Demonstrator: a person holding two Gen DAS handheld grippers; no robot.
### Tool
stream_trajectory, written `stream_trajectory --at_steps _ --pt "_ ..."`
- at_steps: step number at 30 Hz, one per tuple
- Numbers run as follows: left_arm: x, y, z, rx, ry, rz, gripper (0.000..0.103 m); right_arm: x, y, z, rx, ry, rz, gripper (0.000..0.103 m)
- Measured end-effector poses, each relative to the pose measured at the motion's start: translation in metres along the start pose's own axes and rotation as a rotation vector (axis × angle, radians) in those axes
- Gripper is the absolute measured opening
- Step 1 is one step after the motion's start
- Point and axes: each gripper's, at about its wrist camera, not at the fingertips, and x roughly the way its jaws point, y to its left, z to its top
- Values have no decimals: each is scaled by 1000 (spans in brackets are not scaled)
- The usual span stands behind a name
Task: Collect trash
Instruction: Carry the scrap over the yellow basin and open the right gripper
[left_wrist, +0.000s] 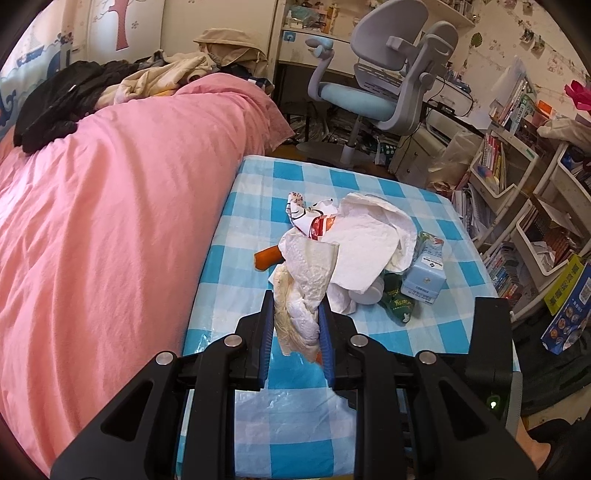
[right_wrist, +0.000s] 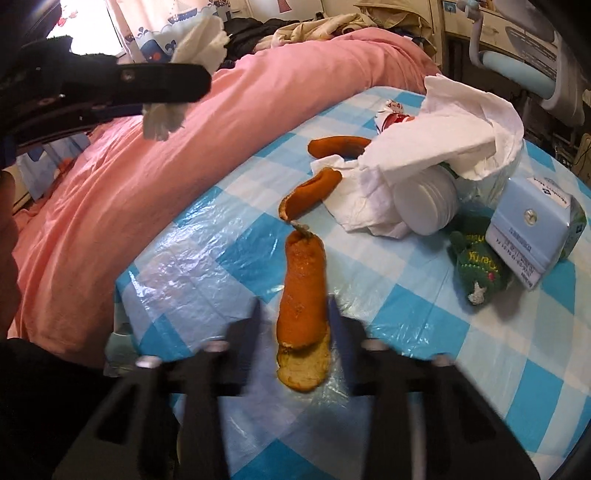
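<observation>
Trash: left tongs (left_wrist: 295, 317) are clamping a tissue wad (left_wrist: 299, 314) above the surface (left_wrist: 424, 332); right tongs (right_wrist: 293, 314), slightly apart, are straddling an orange peel (right_wrist: 303, 291) near the carton (right_wrist: 532, 229), gripping nothing. Next: close, lift.

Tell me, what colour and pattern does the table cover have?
The table cover has a blue and white check pattern; the left wrist view shows it best.

Pink-covered bed (left_wrist: 110, 206), grey desk chair (left_wrist: 388, 74) (blue seat), crowded bookshelves (left_wrist: 517, 192), checkered table (left_wrist: 424, 332)
</observation>
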Motion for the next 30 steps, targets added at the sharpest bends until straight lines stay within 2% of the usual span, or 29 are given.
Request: stream_trajectory --at_steps 5,11,16,18,19,21,24,30 --pt "-7 1 2 -6 -13 -15 20 -14 9 -10 -28 21 45 19" --pt "-13 5 2 -15 -20 -24 20 -43 51 -32 -148 67 167 19" --pt "-13 6 1 -16 -14 -25 20 -47 84 -68 -253 218 267 19" --pt "-12 6 1 -14 -11 -23 20 -45 91 -83 -278 271 255 24" --pt "-11 6 0 -14 -9 -22 20 -45 89 -86 -267 276 254 32" --pt "-9 5 -2 -11 -2 -16 20 -50 80 -91 -235 260 244 43" --pt "-4 5 -9 -7 20 -10 20 -65 59 -89 -146 194 229 45" --pt "-1 -7 -41 27 81 -17 20 -98 9 -77 74 -9 151 49"
